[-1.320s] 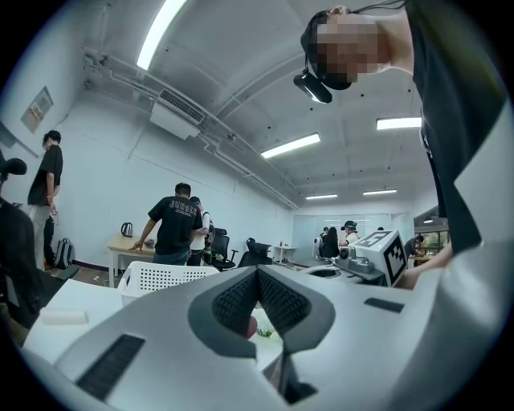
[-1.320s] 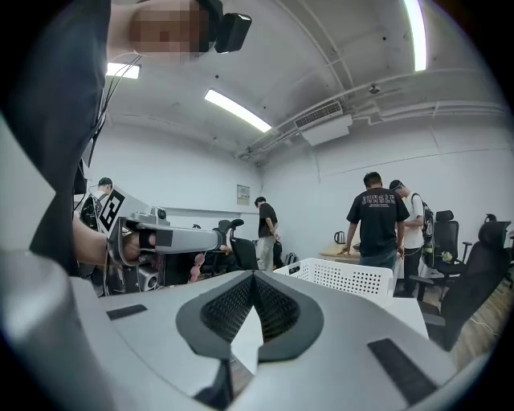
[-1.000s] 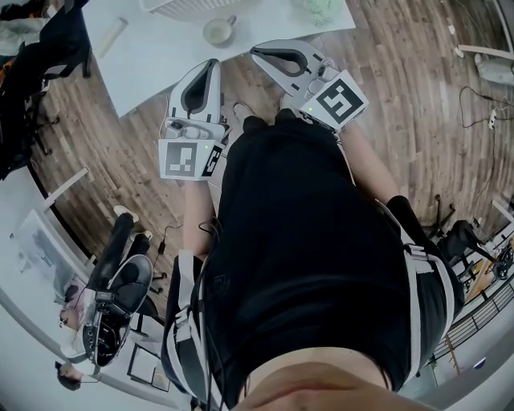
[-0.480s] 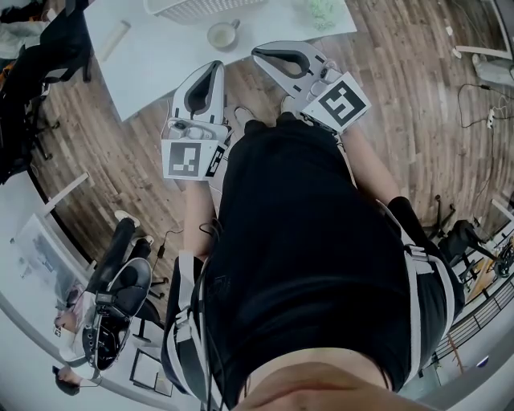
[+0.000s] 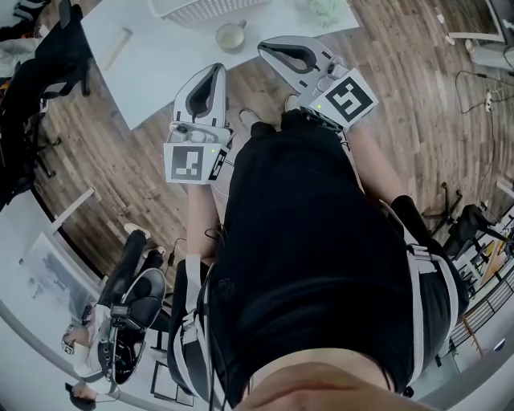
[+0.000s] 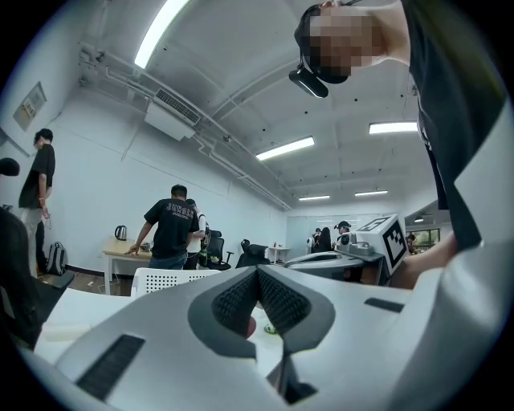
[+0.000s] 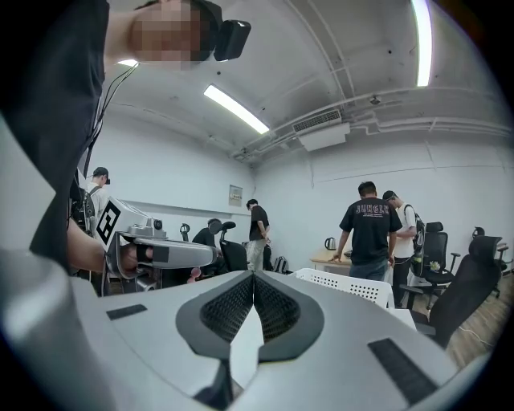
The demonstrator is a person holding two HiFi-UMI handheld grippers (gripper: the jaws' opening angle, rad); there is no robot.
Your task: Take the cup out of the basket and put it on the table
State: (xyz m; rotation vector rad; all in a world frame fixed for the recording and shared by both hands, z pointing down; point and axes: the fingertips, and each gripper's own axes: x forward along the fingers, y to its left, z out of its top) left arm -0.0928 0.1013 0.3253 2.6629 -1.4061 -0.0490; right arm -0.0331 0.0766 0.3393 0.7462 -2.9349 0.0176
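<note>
In the head view a pale cup (image 5: 230, 35) stands upright on the white table (image 5: 161, 64), just in front of the white perforated basket (image 5: 201, 8) at the table's far edge. My left gripper (image 5: 214, 67) is shut and empty, held over the table's near edge, short of the cup. My right gripper (image 5: 262, 47) is also shut and empty, just right of the cup. In the left gripper view the jaws (image 6: 257, 274) meet with nothing between them; the basket (image 6: 169, 278) shows behind. The right gripper view shows shut jaws (image 7: 253, 278) and the basket (image 7: 353, 287).
A pale roll (image 5: 112, 48) lies on the table's left part, and a green thing (image 5: 325, 8) at its far right. A chair draped in dark clothes (image 5: 40, 64) stands left of the table. Several people (image 7: 369, 229) stand by a far desk. The floor is wood.
The picture has shifted a little: both grippers, the cup and the table sit slightly lower and to the right. Both grippers stay shut and empty; the cup stays on the table.
</note>
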